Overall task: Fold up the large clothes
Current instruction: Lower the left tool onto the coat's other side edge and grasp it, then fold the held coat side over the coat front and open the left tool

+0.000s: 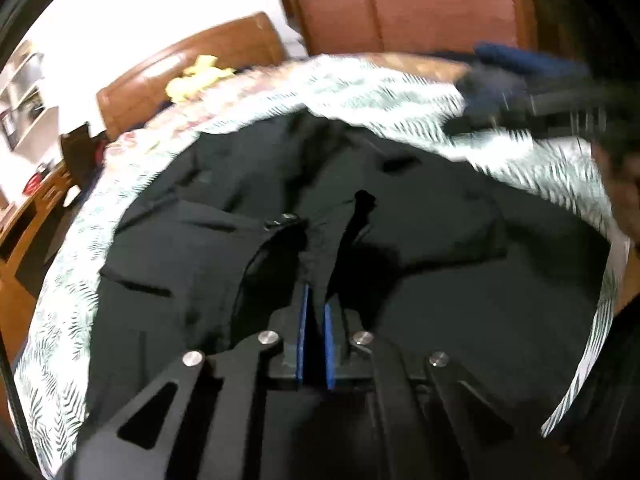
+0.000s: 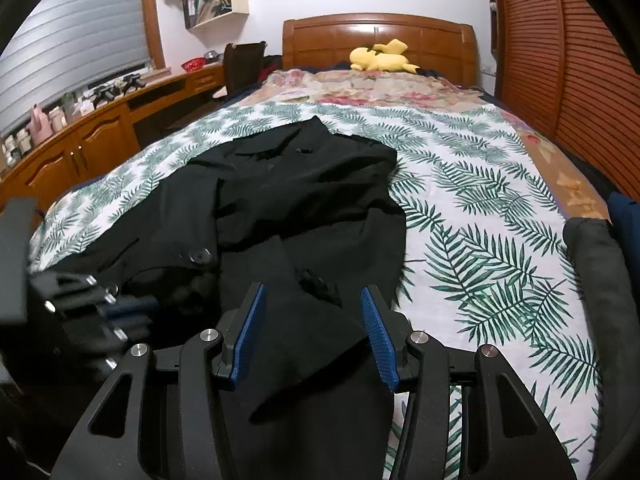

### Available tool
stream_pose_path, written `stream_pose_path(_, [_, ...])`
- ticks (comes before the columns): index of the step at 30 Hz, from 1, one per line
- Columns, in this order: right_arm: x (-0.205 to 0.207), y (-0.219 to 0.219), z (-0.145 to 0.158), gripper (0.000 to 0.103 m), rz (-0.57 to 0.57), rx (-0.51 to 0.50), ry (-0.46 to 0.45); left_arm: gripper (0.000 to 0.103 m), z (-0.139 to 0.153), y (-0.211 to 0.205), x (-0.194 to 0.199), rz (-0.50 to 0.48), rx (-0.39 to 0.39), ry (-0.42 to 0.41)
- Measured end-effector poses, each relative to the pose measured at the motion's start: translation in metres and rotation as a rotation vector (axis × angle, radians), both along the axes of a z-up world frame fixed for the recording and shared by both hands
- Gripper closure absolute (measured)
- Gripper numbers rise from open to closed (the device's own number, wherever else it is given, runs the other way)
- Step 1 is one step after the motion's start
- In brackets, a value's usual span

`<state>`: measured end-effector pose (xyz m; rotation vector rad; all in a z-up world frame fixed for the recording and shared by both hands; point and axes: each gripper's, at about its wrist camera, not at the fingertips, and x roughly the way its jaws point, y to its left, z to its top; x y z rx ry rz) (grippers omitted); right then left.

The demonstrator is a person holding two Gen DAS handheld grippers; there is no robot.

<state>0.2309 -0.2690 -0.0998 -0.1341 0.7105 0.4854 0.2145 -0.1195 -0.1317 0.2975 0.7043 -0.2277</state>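
Observation:
A large black coat lies crumpled on a bed with a white, green-leaf sheet. In the left wrist view the coat fills the middle, with a button showing. My left gripper is shut on a fold of the coat's black cloth, which rises between its blue pads. It also shows blurred at the left edge of the right wrist view. My right gripper is open over the coat's near edge, with nothing between its fingers. It appears blurred in the left wrist view.
A wooden headboard with a yellow plush toy stands at the far end. A wooden desk with cabinets runs along the left. A slatted wooden wardrobe lines the right. A floral blanket covers the bed's far part.

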Motion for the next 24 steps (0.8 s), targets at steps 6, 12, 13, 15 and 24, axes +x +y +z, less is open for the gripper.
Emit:
stream_pose_path(6, [0.003,0.004,-0.004,0.053,0.003,-0.014,0.006,0.101,0.034,0.047,-0.006,0.105,-0.001,-0.110])
stream_pose_path(12, [0.004,0.008,-0.006,0.053,0.006,-0.025,0.010,0.101,0.043,0.093,-0.001,0.192,0.008,-0.126])
stream_pose_path(13, [0.005,0.008,-0.007,0.053,0.007,-0.028,0.010,0.101,0.043,0.100,-0.001,0.205,0.010,-0.126])
stream_pose_path(15, [0.005,0.010,-0.008,0.053,0.009,-0.033,0.012,0.101,0.040,0.113,-0.001,0.231,0.013,-0.125])
stream_pose_path(24, [0.005,0.019,-0.016,0.053,0.021,-0.062,0.021,0.101,0.026,0.159,-0.002,0.332,-0.031,-0.089])
